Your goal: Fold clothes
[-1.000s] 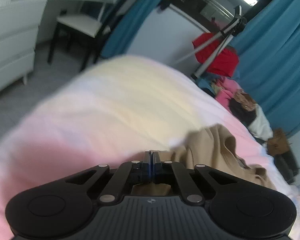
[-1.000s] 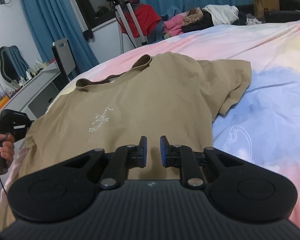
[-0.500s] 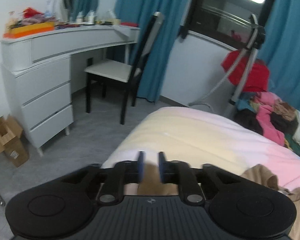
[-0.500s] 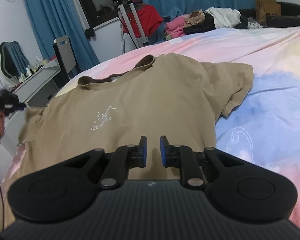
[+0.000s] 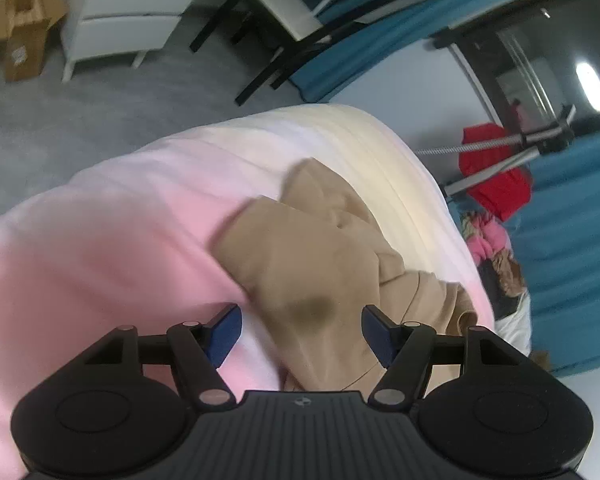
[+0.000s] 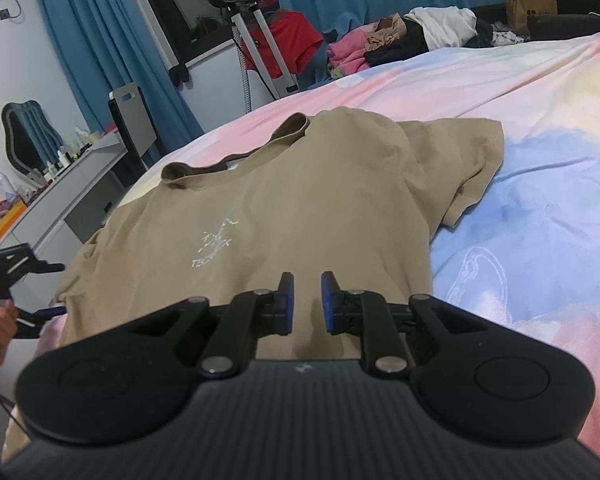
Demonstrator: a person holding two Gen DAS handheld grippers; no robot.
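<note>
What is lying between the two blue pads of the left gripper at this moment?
In the left wrist view, the left gripper is opening, and the tan T-shirt on the pink bedsheet lies below the gap. The pads do not press it.

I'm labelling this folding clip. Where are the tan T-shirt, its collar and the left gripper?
tan T-shirt [image 6: 300,208]: right wrist view, chest above the print.
collar [image 6: 236,156]: right wrist view, dark neckline rim.
left gripper [image 5: 302,334]: left wrist view, midway between the opening blue pads.
</note>
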